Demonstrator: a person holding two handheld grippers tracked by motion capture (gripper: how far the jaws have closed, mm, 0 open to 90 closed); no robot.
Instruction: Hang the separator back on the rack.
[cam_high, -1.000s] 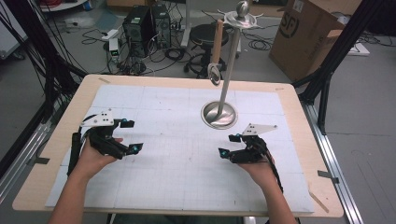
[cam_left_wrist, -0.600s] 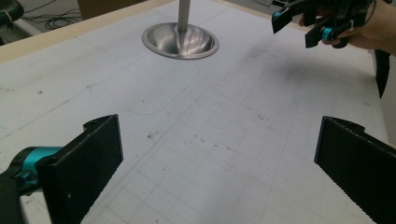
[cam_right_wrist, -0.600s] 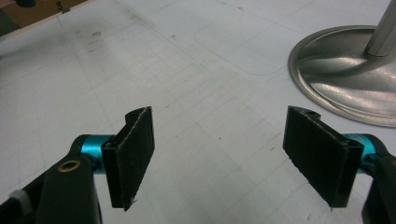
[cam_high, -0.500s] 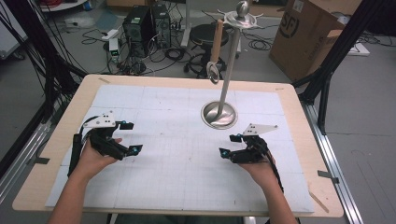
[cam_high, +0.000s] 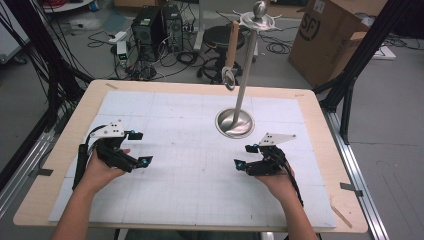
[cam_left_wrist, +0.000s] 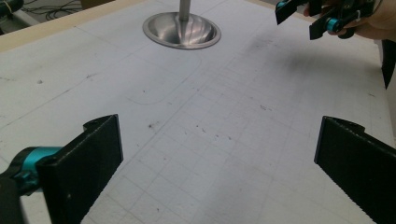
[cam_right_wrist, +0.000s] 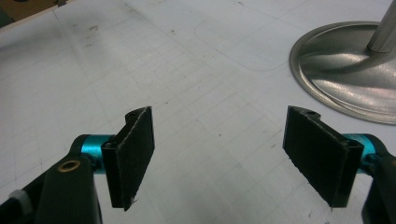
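Note:
A metal stand rises from a round base (cam_high: 234, 123) (cam_left_wrist: 181, 30) (cam_right_wrist: 345, 70) at the middle back of the white gridded mat (cam_high: 190, 115). From its top hangs a wooden-handled utensil (cam_high: 230, 45) with a metal loop at its lower end. My left gripper (cam_high: 141, 148) (cam_left_wrist: 217, 158) rests low over the mat's left side, jaws wide open with nothing between them. My right gripper (cam_high: 244, 156) (cam_right_wrist: 217, 158) sits at the right, just in front of the base, also open with nothing between its jaws. The left gripper view catches the right gripper (cam_left_wrist: 317, 18) at its top right.
The mat lies on a wooden table (cam_high: 320, 130). Behind the table stand a cardboard box (cam_high: 330, 35), computer towers (cam_high: 155, 25), a stool (cam_high: 220, 37) and loose cables on the floor. Black frame posts (cam_high: 350, 75) flank the table.

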